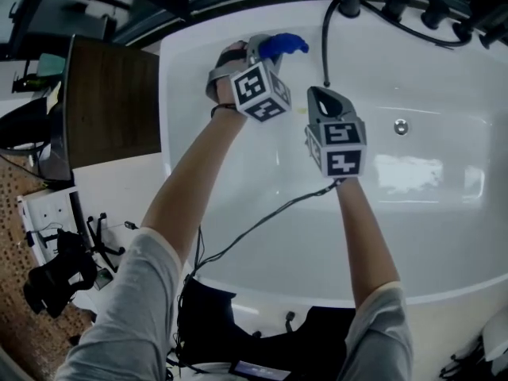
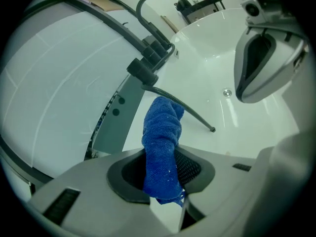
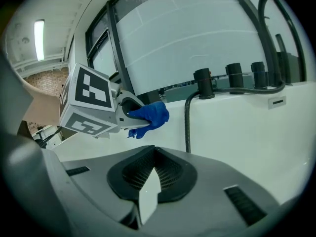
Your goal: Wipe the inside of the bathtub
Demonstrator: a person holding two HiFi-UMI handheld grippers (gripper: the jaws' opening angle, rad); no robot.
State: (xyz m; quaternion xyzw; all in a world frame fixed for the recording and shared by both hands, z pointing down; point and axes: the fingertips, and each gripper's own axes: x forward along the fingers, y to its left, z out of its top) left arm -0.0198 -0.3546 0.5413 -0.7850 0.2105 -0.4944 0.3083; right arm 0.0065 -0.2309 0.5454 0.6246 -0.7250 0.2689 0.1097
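1. Two tongs hang over the white bathtub (image 1: pixel 429 213); the left tongs (image 1: pixel 270 50) pinch a blue cloth (image 1: pixel 286 44); the right tongs (image 1: pixel 327 105) are pressed together on nothing.
2. The cloth pokes past the jaws near the far wall, beside the black hose (image 1: pixel 325 38); whether it touches, I cannot tell.
3. It looks soft, light and floppy; a bunched grip mid-cloth should hold for wiping.

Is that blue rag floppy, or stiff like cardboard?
Probably floppy: the blue rag bunches and folds where the left claw pinches it. It's likely light too, since that one pinch holds all of it up. Its fuzzy weave would probably drag rather than slide on the smooth bathtub.
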